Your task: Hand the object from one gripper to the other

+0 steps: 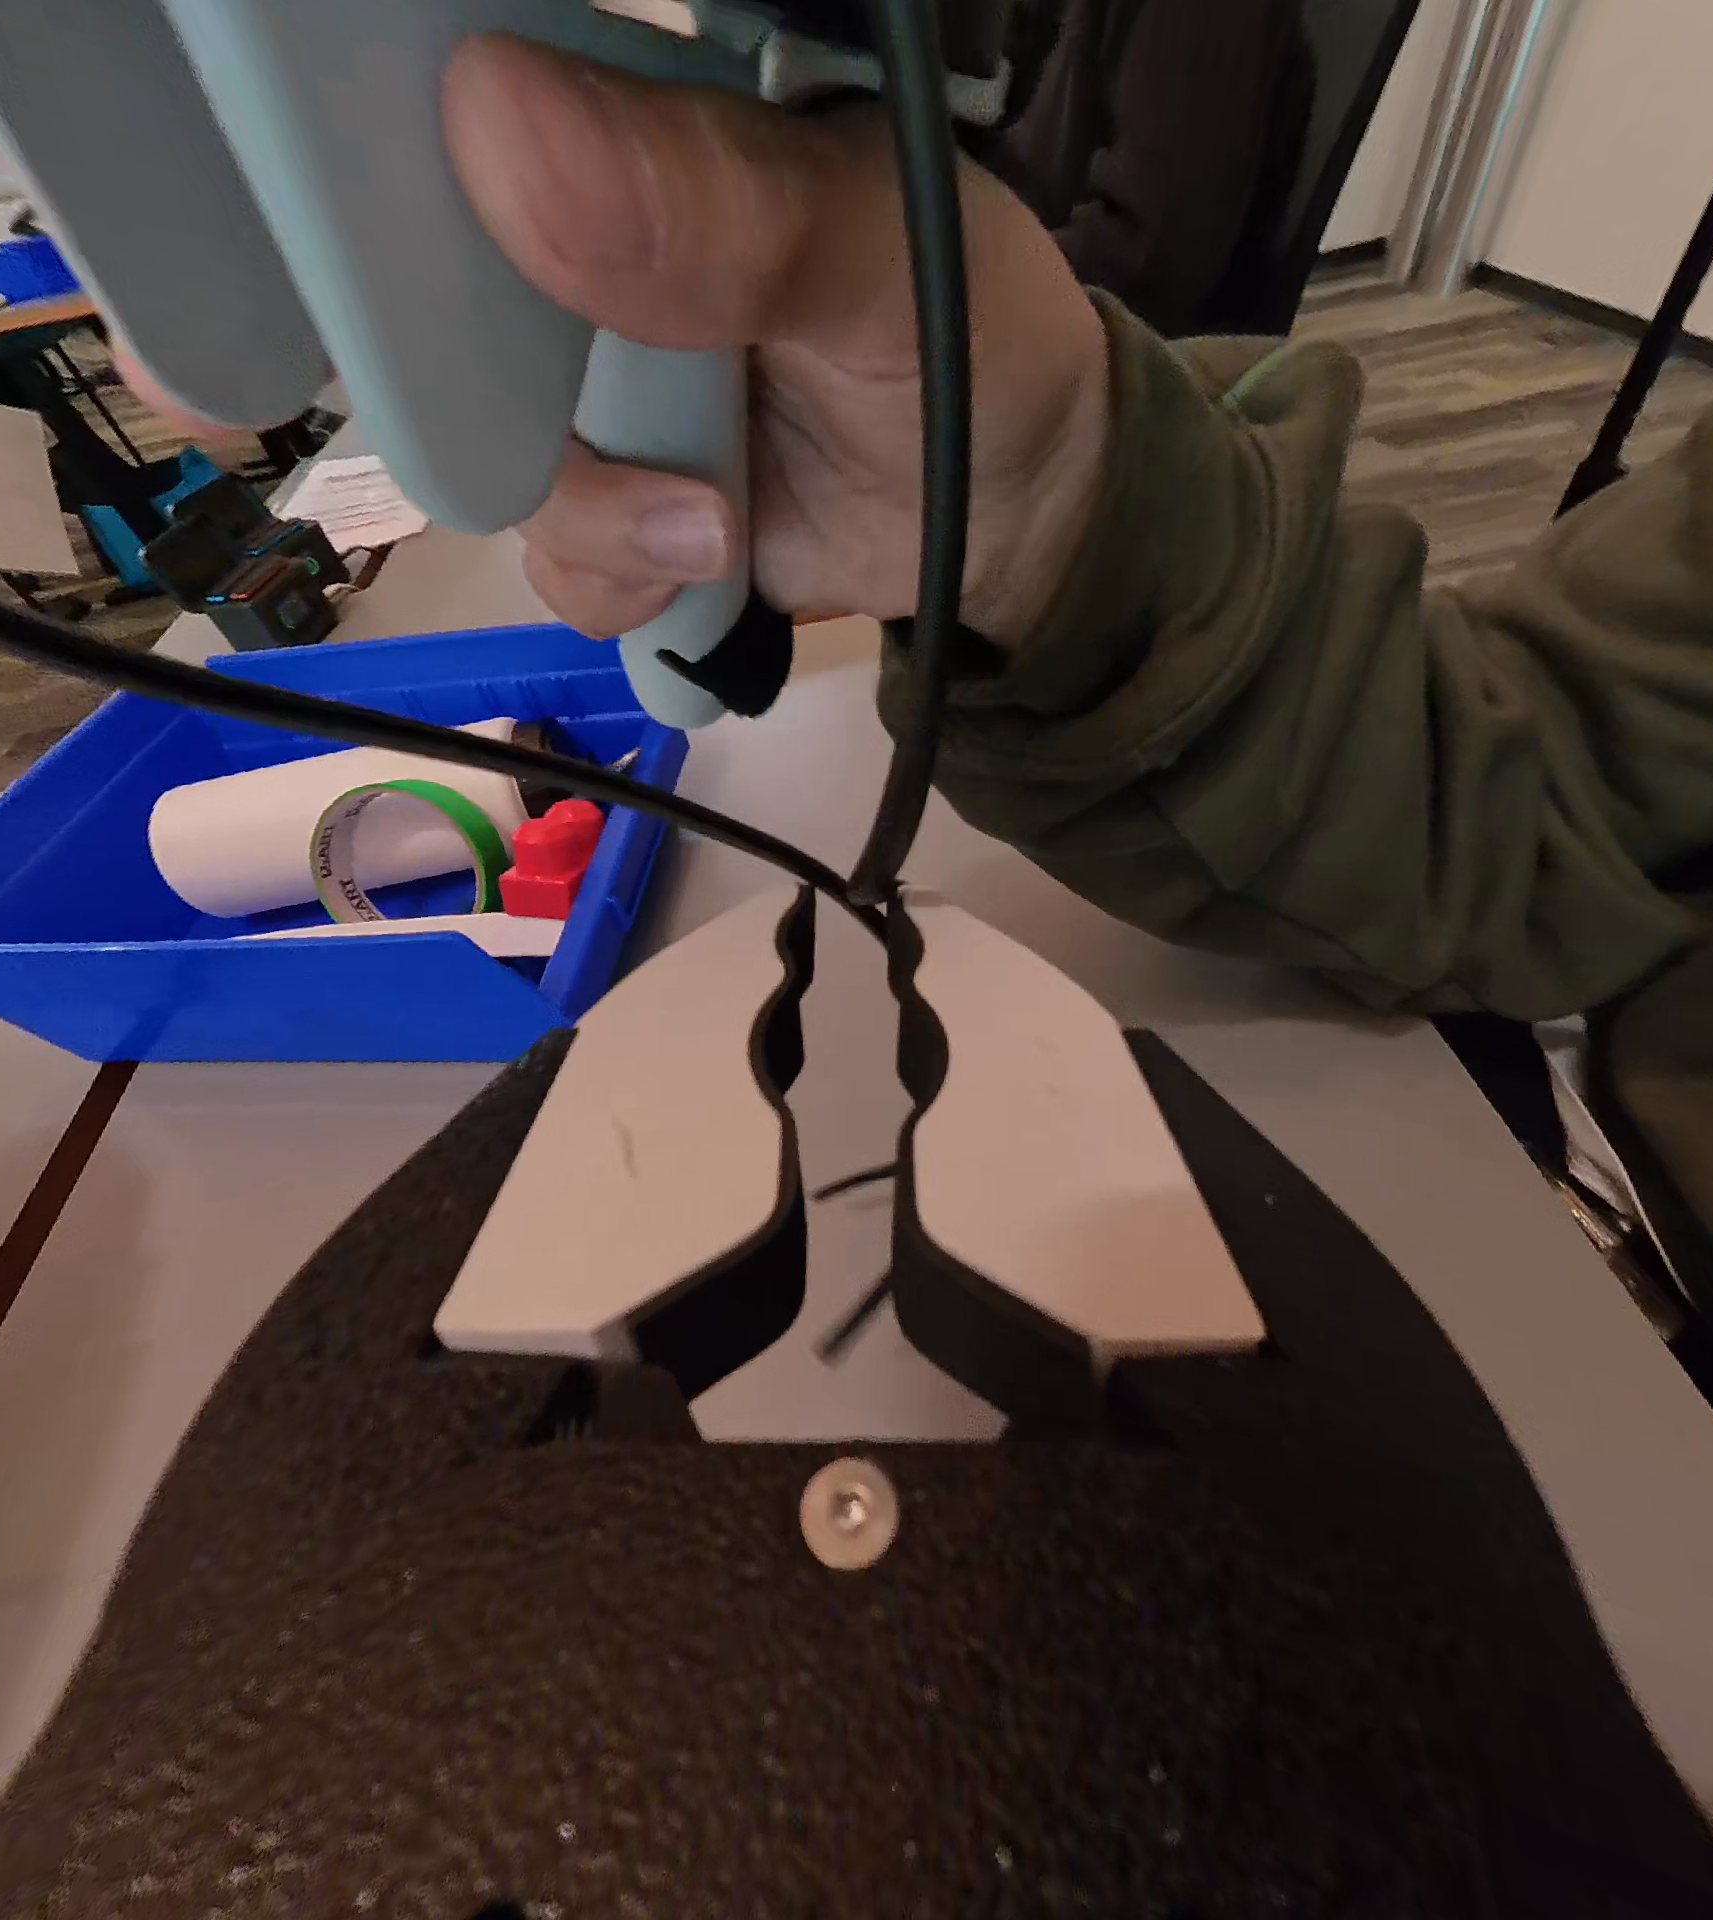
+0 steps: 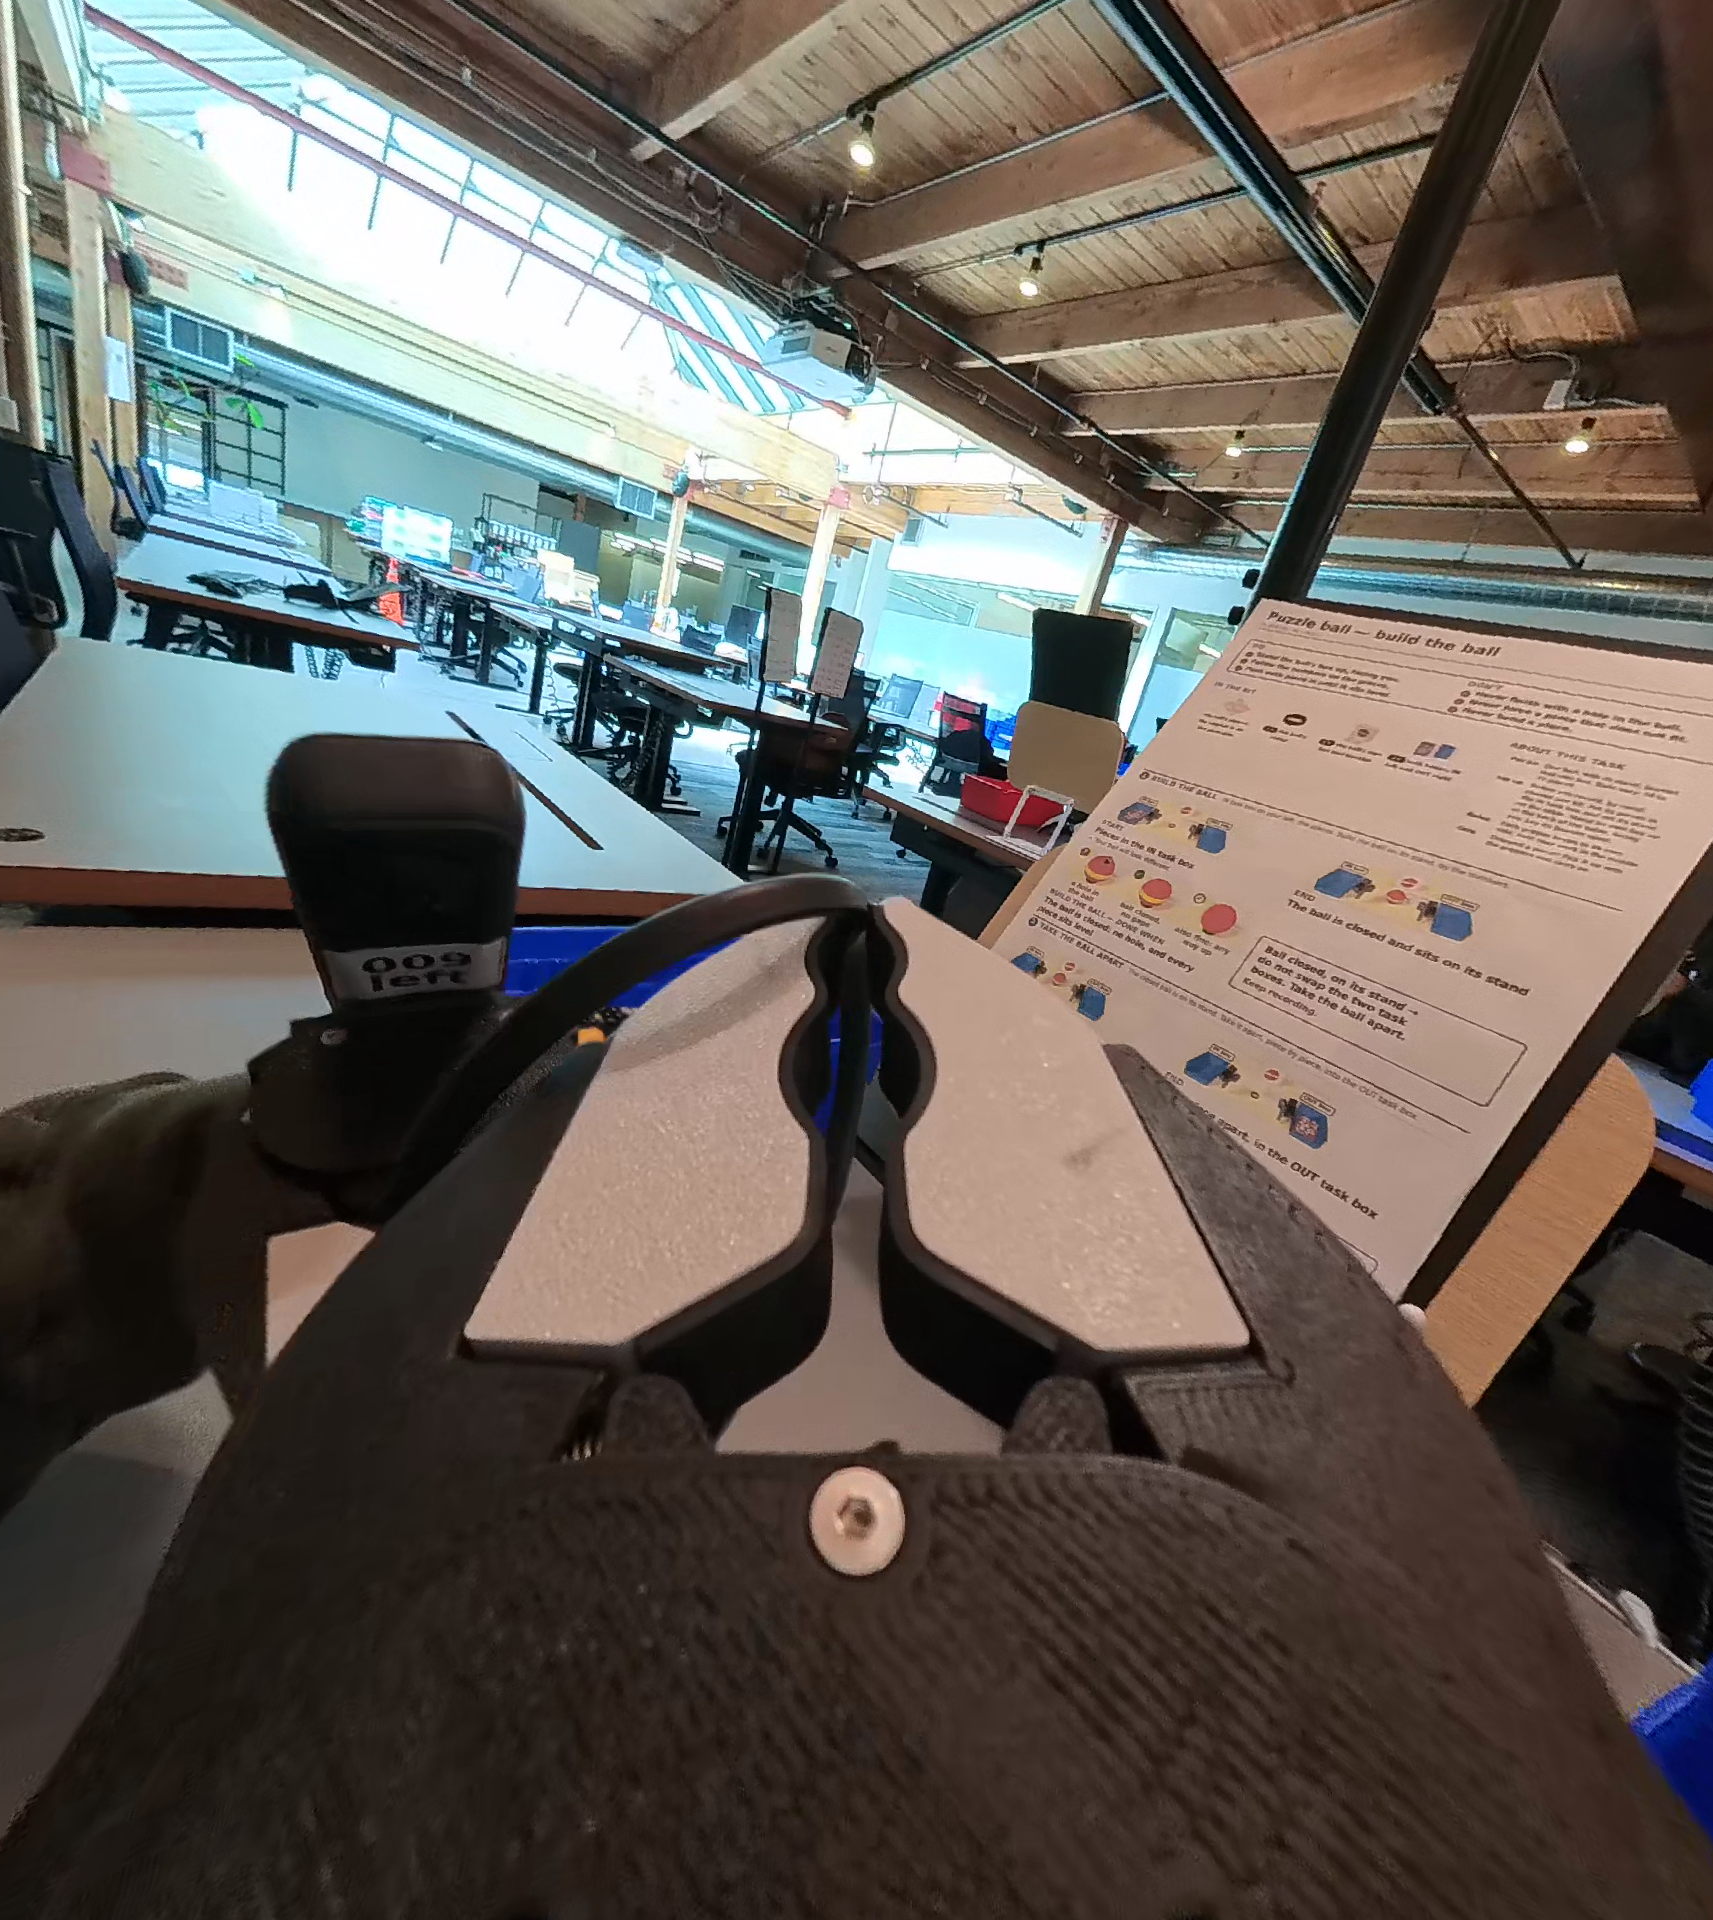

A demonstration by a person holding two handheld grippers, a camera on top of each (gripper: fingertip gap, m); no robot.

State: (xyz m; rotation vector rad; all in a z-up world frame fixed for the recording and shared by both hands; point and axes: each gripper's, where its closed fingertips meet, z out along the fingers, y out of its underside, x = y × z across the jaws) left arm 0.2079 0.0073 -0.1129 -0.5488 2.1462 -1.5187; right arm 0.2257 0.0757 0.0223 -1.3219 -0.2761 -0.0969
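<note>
The object is a thin black cable (image 1: pixel 478 743). In the right wrist view my right gripper (image 2: pixel 867 916) is shut on the cable (image 2: pixel 644 935) at its tips. One strand arcs off to the left and another hangs down between the fingers. In the left wrist view my left gripper (image 1: pixel 852 906) has its jaws a narrow gap apart. The cable bends sharply right at its tips, against the right fingertip (image 1: pixel 902 920). One strand rises to the right gripper's grey handle (image 1: pixel 395 312), held in a hand above. The other runs off left.
A blue bin (image 1: pixel 208 997) on the table left of the left gripper holds a white roll (image 1: pixel 249 842), a green tape ring (image 1: pixel 405 847) and a red block (image 1: pixel 551 857). A green sleeve (image 1: pixel 1351 727) crosses the right. An instruction sheet (image 2: pixel 1403 883) leans at the right. One gripper's finger ends stand about 15 cm off the other's.
</note>
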